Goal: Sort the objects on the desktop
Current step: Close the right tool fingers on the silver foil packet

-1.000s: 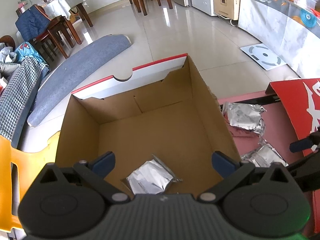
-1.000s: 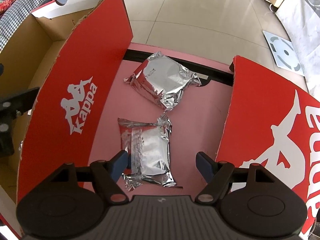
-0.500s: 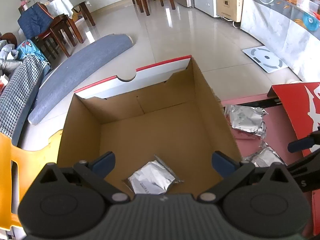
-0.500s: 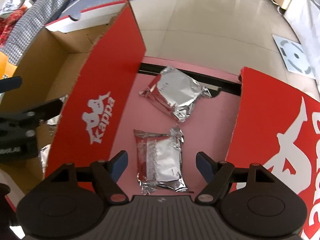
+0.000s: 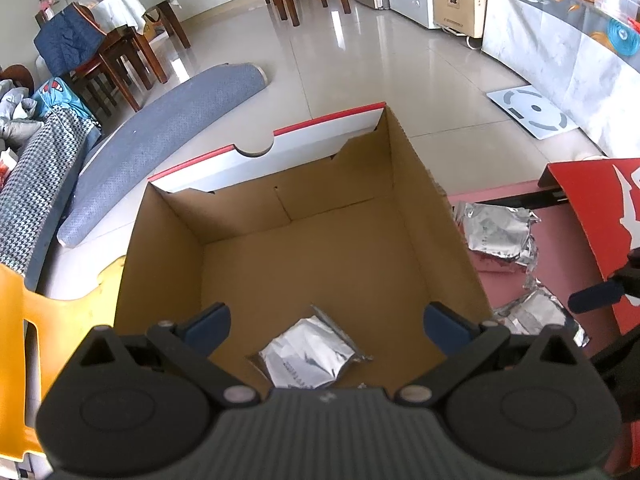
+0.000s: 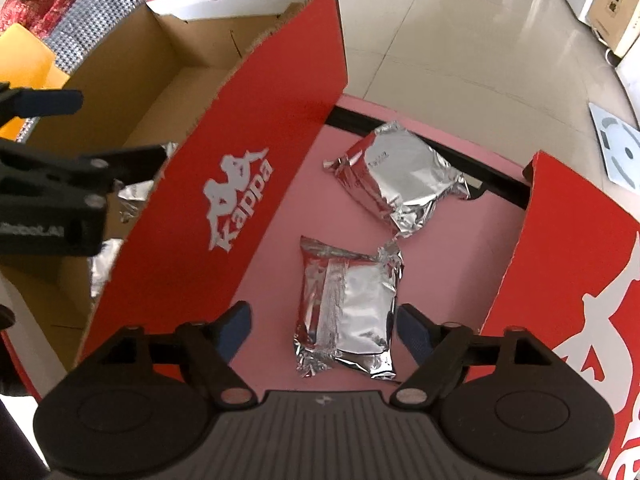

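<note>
I counted three foil packets: one (image 5: pixel 310 350) on the floor of the cardboard box (image 5: pixel 304 248) under my left gripper (image 5: pixel 326 322), two on the pink desk (image 6: pixel 288 216). Only my right view showed both desk packets whole. The near packet (image 6: pixel 352 308) ran long toward 12 o'clock between my right gripper's (image 6: pixel 322 326) wide-open, empty fingers; the far packet (image 6: pixel 400 182) lay at 1 o'clock. My left gripper was also spread wide, empty.
</note>
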